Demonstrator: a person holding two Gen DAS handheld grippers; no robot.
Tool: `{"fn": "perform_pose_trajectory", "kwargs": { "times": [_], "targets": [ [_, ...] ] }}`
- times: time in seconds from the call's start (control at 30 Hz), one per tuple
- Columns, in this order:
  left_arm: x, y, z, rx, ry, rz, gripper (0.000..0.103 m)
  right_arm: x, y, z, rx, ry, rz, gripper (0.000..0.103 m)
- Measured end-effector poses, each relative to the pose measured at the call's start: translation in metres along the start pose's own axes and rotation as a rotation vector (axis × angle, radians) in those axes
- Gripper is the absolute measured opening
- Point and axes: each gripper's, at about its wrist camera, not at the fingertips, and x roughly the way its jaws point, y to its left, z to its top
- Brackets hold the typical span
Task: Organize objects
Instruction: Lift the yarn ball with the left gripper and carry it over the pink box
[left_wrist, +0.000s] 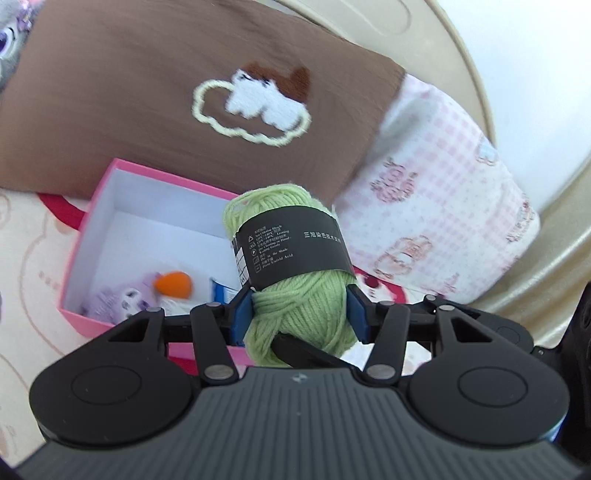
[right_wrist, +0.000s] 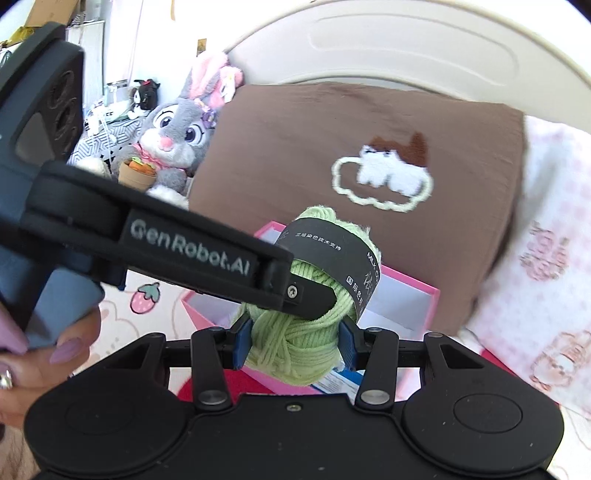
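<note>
A ball of light green yarn (left_wrist: 295, 310) with a black paper band hangs over the near edge of an open pink box (left_wrist: 79, 254). My left gripper (left_wrist: 300, 317) is shut on the yarn, its blue pads pressing both sides. In the right wrist view my right gripper (right_wrist: 294, 343) is shut on the same yarn (right_wrist: 291, 350) lower down. The left gripper's black finger (right_wrist: 306, 295) crosses in from the left onto the ball. The pink box (right_wrist: 410, 291) lies just behind. The box's white inside holds an orange piece (left_wrist: 173, 284), a purple toy (left_wrist: 118, 302) and a blue-white card (left_wrist: 219, 291).
A brown pillow (left_wrist: 155, 103) with an embroidered dog on a cloud leans behind the box. A pink checked pillow (left_wrist: 443, 206) lies to its right. A grey bunny plush (right_wrist: 173, 140) sits at the back left. A hand (right_wrist: 44, 354) holds the left tool.
</note>
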Motion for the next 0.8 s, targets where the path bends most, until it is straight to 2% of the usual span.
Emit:
{"fn": "perform_pose_trajectory", "kwargs": {
  "times": [0.13, 0.23, 0.4, 0.57, 0.73, 0.8],
  "targets": [
    [0.0, 0.018, 0.019, 0.031, -0.017, 0.055, 0.051, 0.028, -0.008, 0.022, 0.055, 0.008, 0.102, 0.052],
    [0.0, 0.028, 0.042, 0.071, -0.029, 0.048, 0.051, 0.042, -0.01, 0.038, 0.066, -0.023, 0.126, 0.052],
    [0.009, 0.055, 0.059, 0.049, -0.044, 0.037, 0.051, 0.067, -0.018, 0.055, 0.116, -0.014, 0.178, 0.052],
    [0.031, 0.079, 0.054, 0.037, -0.012, 0.05, 0.051, 0.099, -0.028, 0.046, 0.19, 0.02, 0.228, 0.052],
    [0.045, 0.08, 0.048, 0.084, -0.007, 0.113, 0.051, 0.128, -0.037, 0.035, 0.248, 0.048, 0.283, 0.052],
    [0.052, 0.085, 0.048, 0.072, 0.007, 0.121, 0.051, 0.138, -0.037, 0.033, 0.245, 0.063, 0.286, 0.052]
  ]
}}
